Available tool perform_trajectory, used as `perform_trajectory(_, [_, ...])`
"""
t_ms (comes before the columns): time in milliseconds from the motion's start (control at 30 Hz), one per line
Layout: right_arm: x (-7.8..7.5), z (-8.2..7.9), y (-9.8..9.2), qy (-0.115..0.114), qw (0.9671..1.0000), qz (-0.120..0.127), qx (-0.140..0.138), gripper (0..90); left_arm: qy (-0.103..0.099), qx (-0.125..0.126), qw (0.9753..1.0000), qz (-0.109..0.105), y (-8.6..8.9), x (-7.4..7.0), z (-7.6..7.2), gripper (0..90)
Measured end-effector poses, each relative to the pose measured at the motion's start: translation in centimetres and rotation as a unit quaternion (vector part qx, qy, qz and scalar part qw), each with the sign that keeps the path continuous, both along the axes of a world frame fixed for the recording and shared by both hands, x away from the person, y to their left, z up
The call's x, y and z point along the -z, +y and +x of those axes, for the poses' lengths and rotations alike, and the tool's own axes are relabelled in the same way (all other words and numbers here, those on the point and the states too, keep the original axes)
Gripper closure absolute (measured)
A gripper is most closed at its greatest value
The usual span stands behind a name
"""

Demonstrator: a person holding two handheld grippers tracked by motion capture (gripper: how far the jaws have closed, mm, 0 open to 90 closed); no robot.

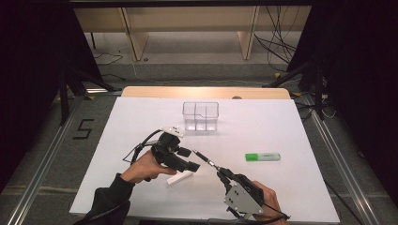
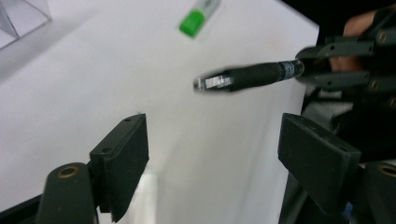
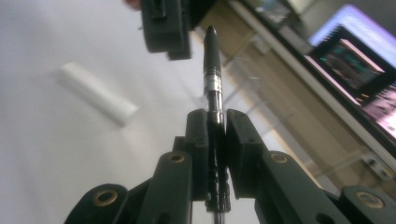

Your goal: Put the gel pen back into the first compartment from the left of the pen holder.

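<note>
Right hand-held gripper [image 1: 220,174] clamps black pen [image 1: 204,159], tip toward left hand-held gripper [image 1: 188,159].

Black pen [image 1: 206,160], green highlighter [image 1: 262,157], white table [image 1: 281,126].

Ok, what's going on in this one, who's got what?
A person works at a white table with a hand-held gripper in each hand. The right hand-held gripper is shut on a black pen, pointing it toward the left hand-held gripper, whose jaws stand open close to the pen's tip. A green highlighter, a white stick and a clear divided box sit on the table.
</note>
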State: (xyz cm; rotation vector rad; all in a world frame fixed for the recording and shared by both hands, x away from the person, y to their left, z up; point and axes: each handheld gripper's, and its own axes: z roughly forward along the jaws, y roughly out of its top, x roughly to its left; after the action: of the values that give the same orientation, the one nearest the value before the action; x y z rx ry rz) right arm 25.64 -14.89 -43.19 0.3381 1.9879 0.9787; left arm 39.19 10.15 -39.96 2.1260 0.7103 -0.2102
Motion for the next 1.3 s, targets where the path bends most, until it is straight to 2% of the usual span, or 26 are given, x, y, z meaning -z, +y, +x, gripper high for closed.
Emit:
perform_trajectory(133, [0.4,0.1,0.7,-0.025,0.9984,0.027,0.043,80.5,0.02,-0.027,0.9983,-0.048,-0.7,-0.1,-0.3,23.9])
perform_trajectory(233, [0.7,-0.1,1.5,-0.045,0.9965,0.031,0.064,80.5,0.034,-0.052,0.995,-0.078,-1.2,0.1,-0.4,23.9])
perform_trajectory(333, [1.0,-0.4,2.1,-0.062,0.9947,0.03,0.076,80.4,0.053,-0.078,0.9892,-0.112,-1.3,0.3,-0.5,25.3])
perform_trajectory(467, [1.3,-0.5,2.5,-0.074,0.993,0.019,0.089,80.4,0.06,-0.11,0.9834,-0.132,-1.4,0.2,-0.7,28.5])
perform_trajectory(533, [1.5,-0.5,2.7,-0.077,0.9924,0.022,0.093,80.4,0.067,-0.116,0.9806,-0.142,-1.4,0.4,-0.7,30.9])
perform_trajectory(633, [1.6,-0.6,2.9,-0.078,0.992,0.023,0.096,80.4,0.094,-0.132,0.9717,-0.172,-1.6,1.0,-0.9,35.8])
perform_trajectory(767, [1.8,-0.8,3.2,-0.082,0.9918,0.021,0.096,80.4,0.102,-0.146,0.9658,-0.188,-2.1,1.7,-1.2,42.5])
perform_trajectory(867, [1.9,-0.8,3.3,-0.082,0.9916,0.021,0.098,80.5,0.106,-0.148,0.9627,-0.2,-2.3,1.9,-1.4,47.2])
perform_trajectory(967, [1.9,-0.9,3.3,-0.084,0.9913,0.026,0.098,80.4,0.123,-0.152,0.9557,-0.22,-2.3,2.1,-1.4,51.5])
perform_trajectory(1000, [1.9,-0.9,3.3,-0.084,0.9912,0.026,0.099,80.4,0.125,-0.153,0.9548,-0.222,-2.3,2.2,-1.4,52.9])
perform_trajectory(1100, [1.9,-0.9,3.3,-0.082,0.9913,0.028,0.098,80.4,0.125,-0.152,0.9541,-0.226,-2.3,2.2,-1.5,57.0])
perform_trajectory(1167, [2.0,-0.9,3.3,-0.082,0.9914,0.027,0.099,80.4,0.133,-0.151,0.952,-0.231,-2.3,2.3,-1.5,60.3])
perform_trajectory(1233, [2.0,-0.9,3.4,-0.081,0.9914,0.028,0.098,80.4,0.135,-0.153,0.9512,-0.232,-2.3,2.3,-1.4,64.4])
perform_trajectory(1300, [2.0,-0.9,3.3,-0.081,0.9914,0.029,0.099,80.4,0.142,-0.153,0.9484,-0.239,-2.2,2.6,-1.3,69.5])
